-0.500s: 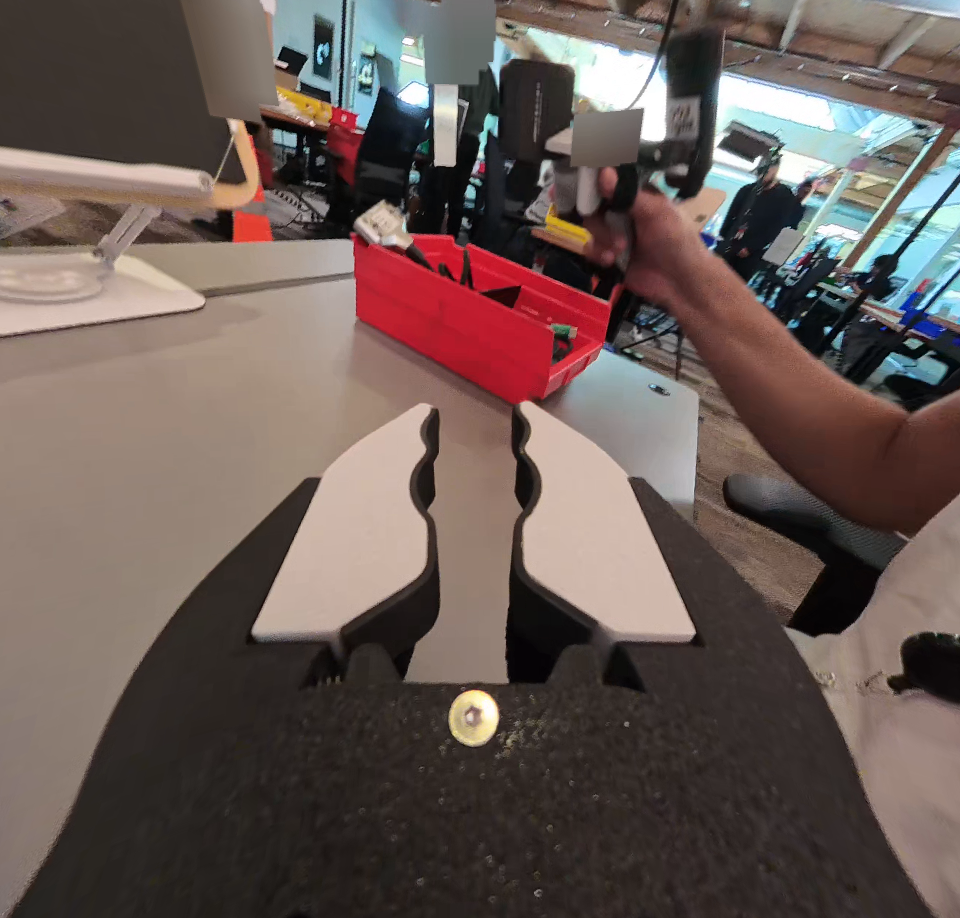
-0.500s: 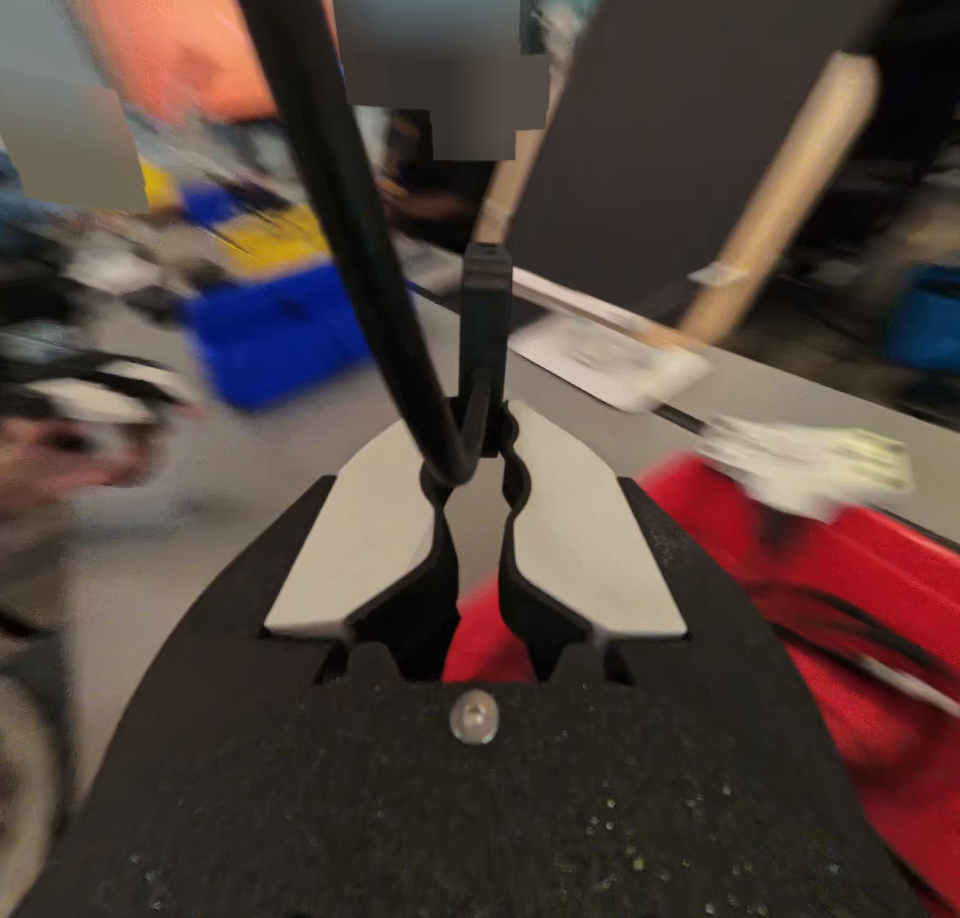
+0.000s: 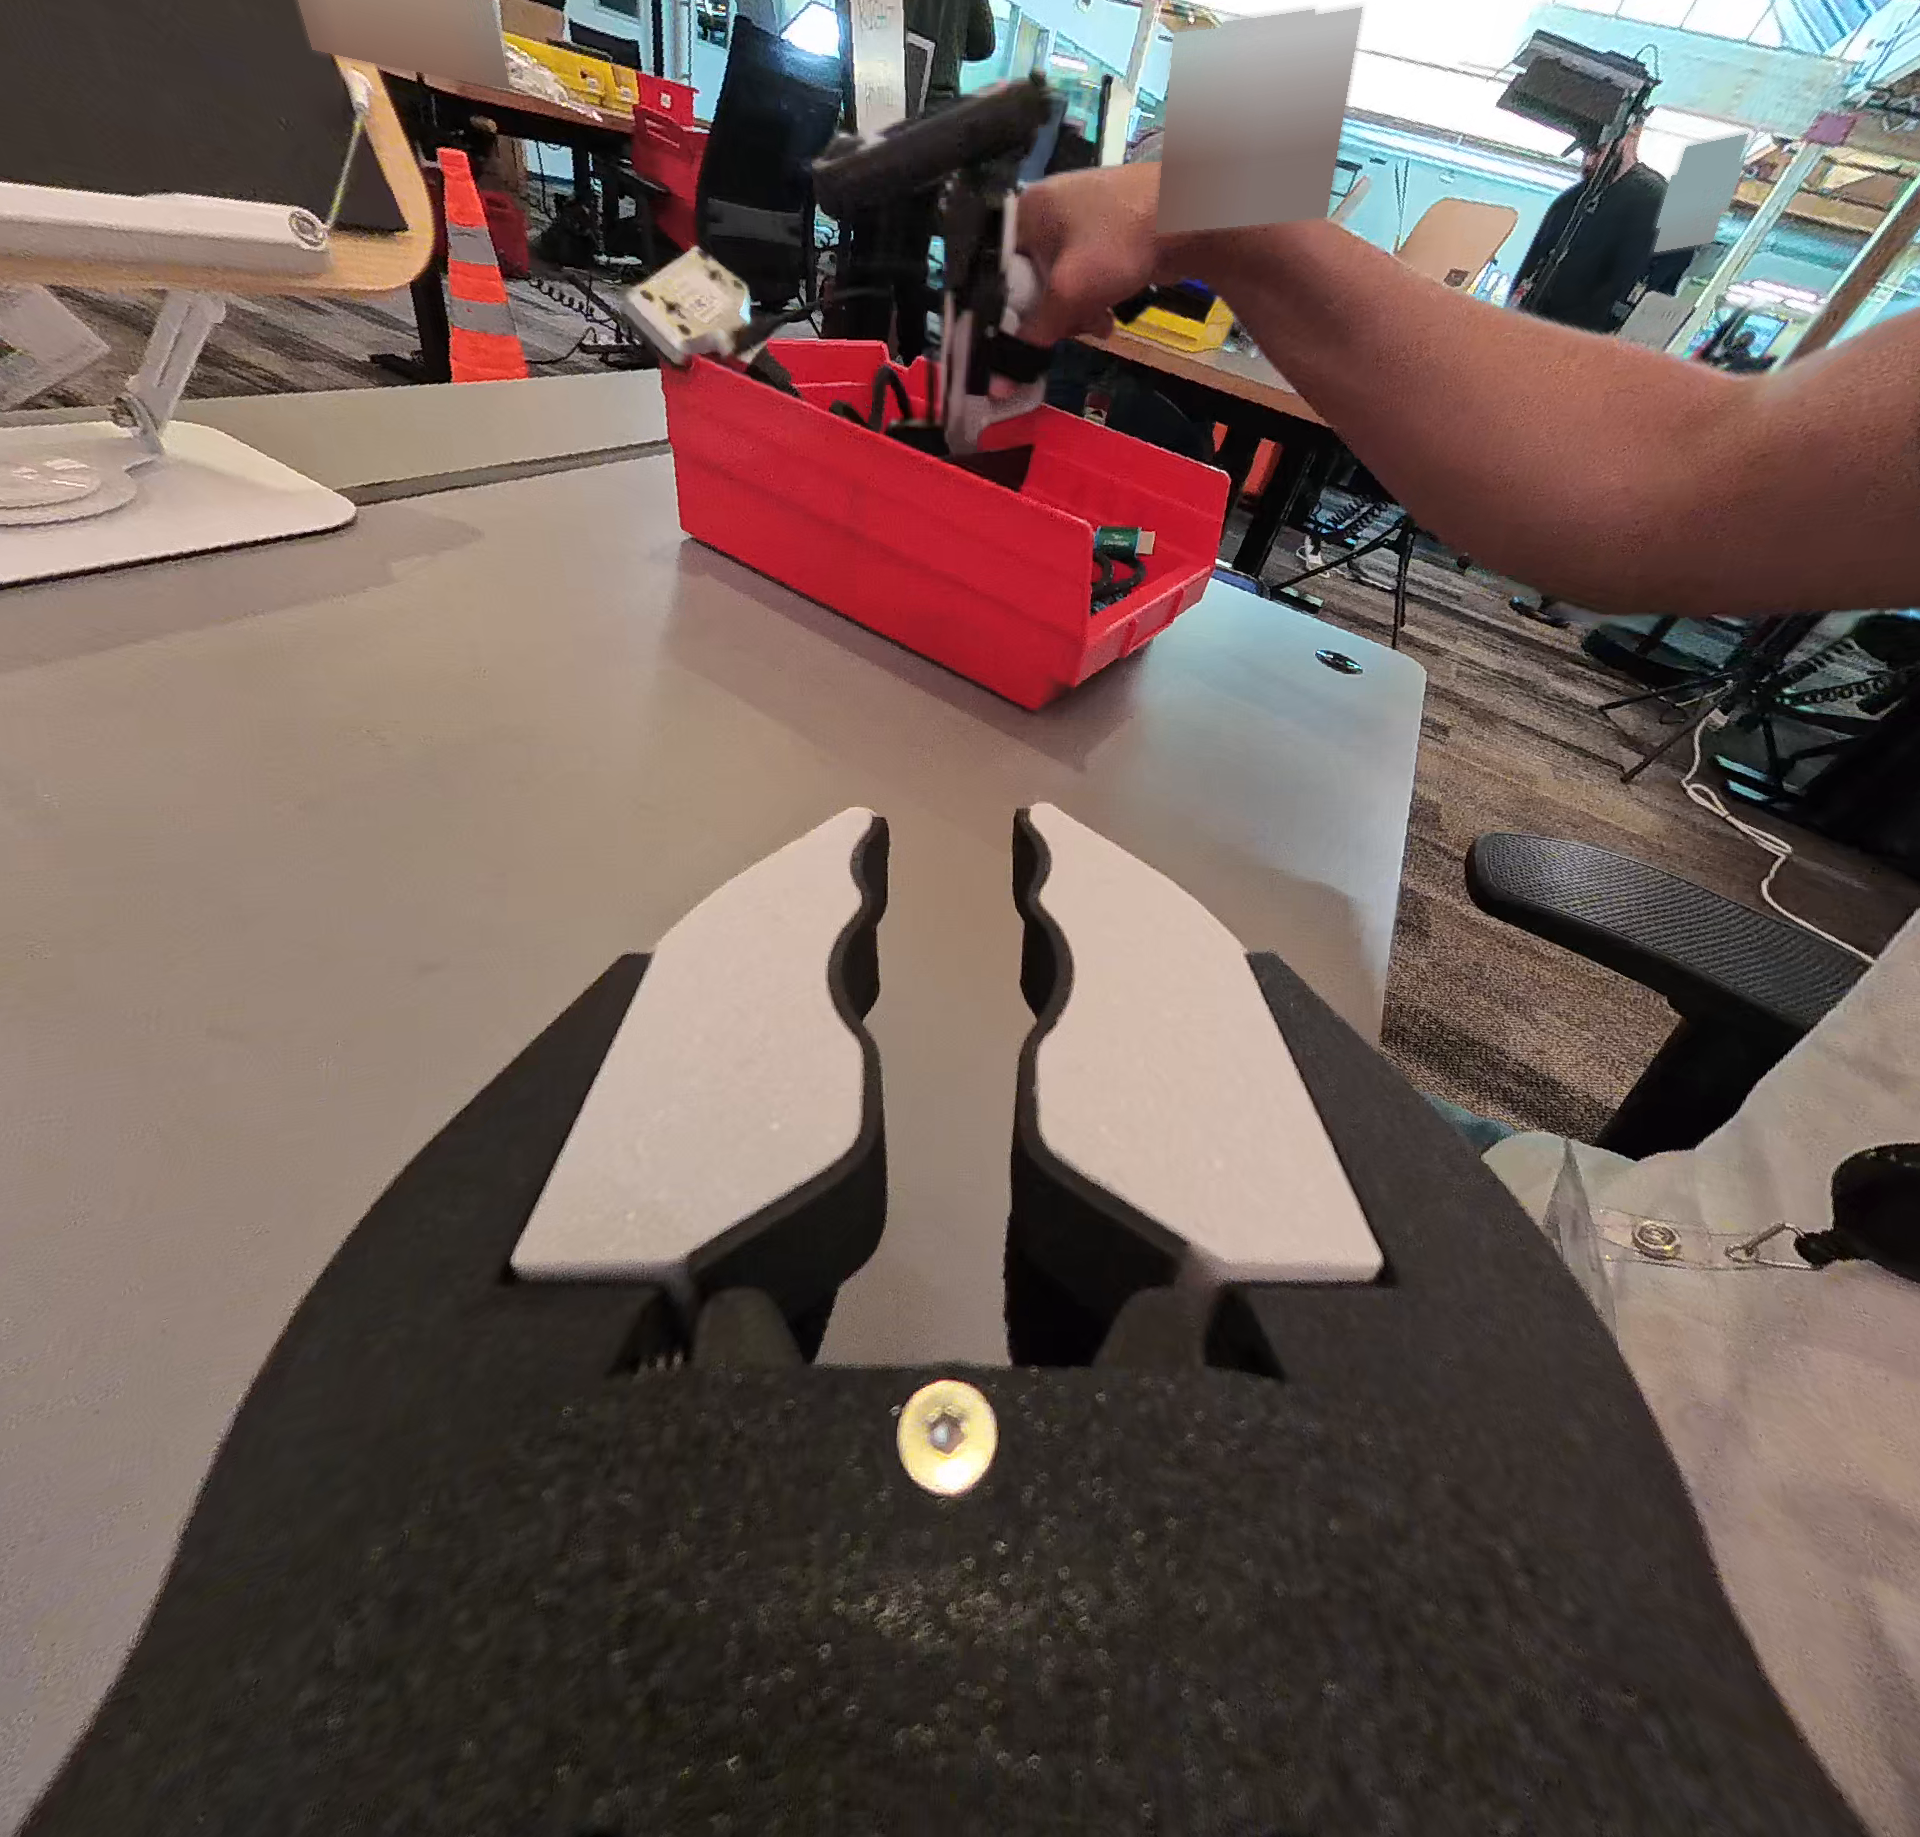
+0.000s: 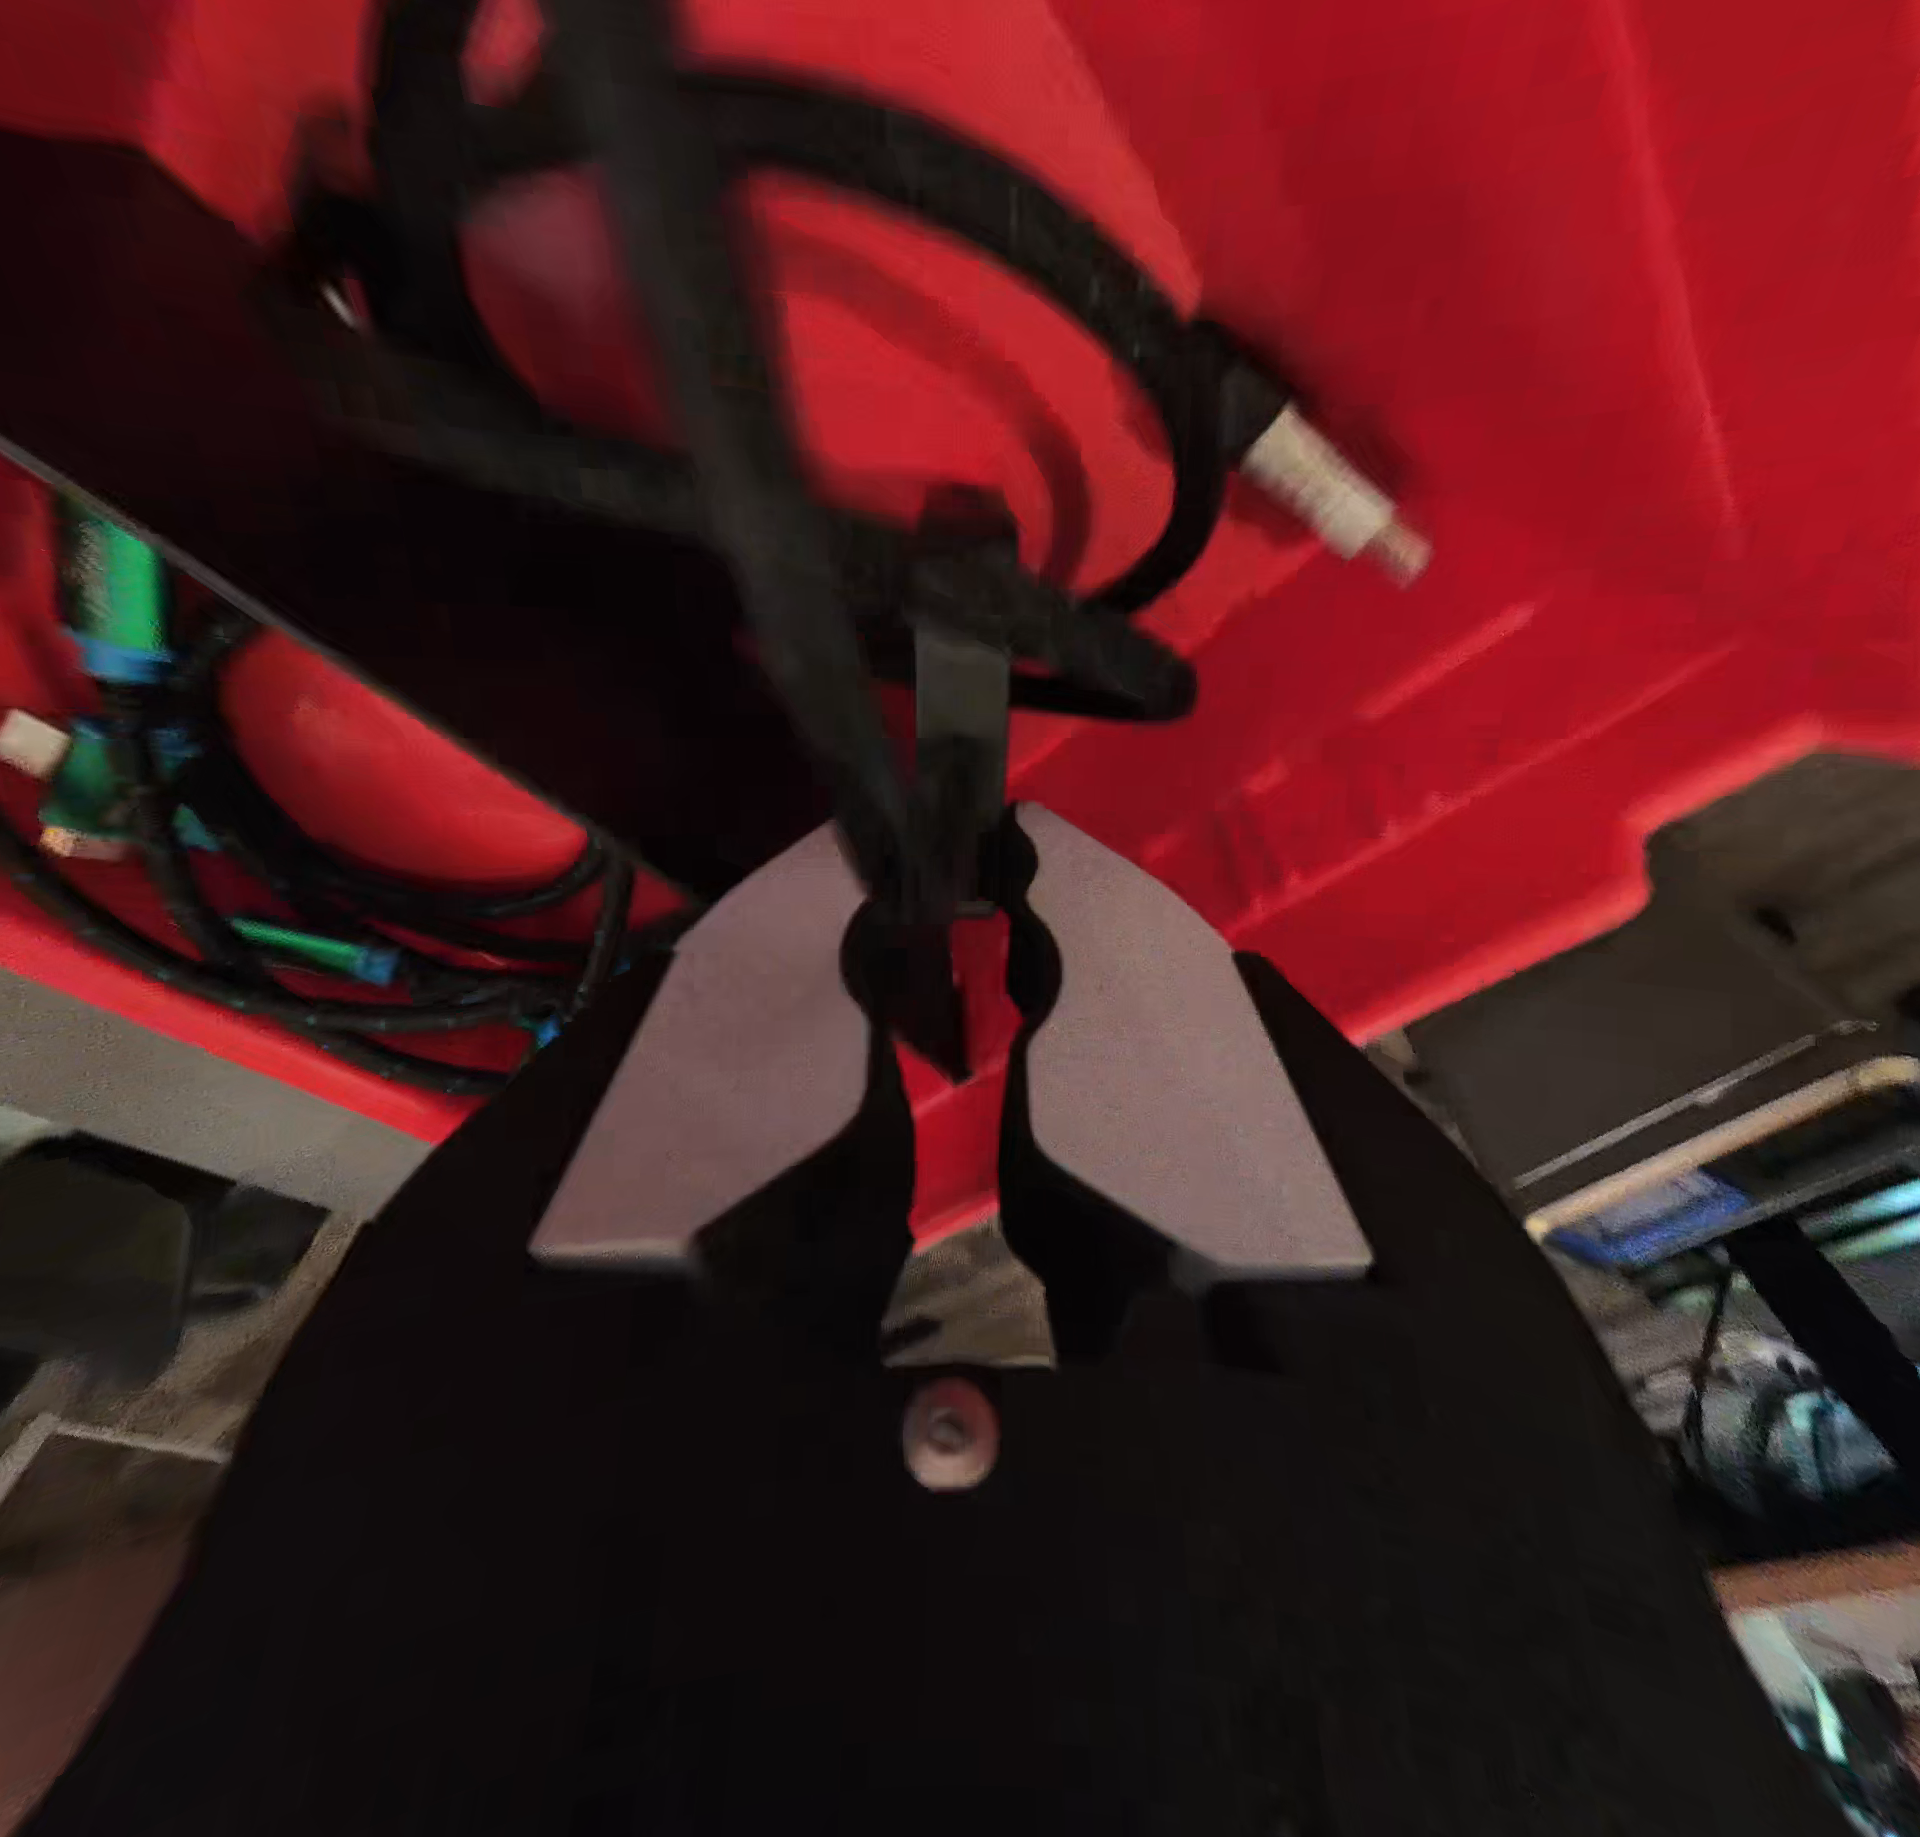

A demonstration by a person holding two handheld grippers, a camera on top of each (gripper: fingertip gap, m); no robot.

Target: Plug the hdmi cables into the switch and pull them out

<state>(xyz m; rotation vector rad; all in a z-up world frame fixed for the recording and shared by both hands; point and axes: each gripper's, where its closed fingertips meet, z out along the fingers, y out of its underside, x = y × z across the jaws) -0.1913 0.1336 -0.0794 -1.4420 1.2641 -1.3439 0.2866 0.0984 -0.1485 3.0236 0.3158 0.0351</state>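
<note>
Both grippers show clearly. Over the grey table (image 3: 312, 904) the left gripper (image 3: 951, 826) hovers with its fingers spread a little apart and nothing between them; bare tabletop shows through the gap. Ahead of it, toward the table's far right edge, stands the red bin (image 3: 883, 551). The right gripper (image 4: 928, 831), held by a hand (image 3: 1081, 249), points down into that bin and is pinched on a black cable plug (image 4: 961, 707), whose cord (image 4: 727, 416) runs up past the left finger. Under it, on the bin's floor, more black cables (image 4: 1039, 229) lie in loops, one ending in a silver plug (image 4: 1330, 504). A dark divider (image 4: 499, 644) crosses the bin, and beyond it sits a bundle of green-tipped cables (image 4: 301, 946). A small silver box (image 3: 691, 307), which may be the switch, leans tilted over the bin's far left rim with dark cables running from it.
</note>
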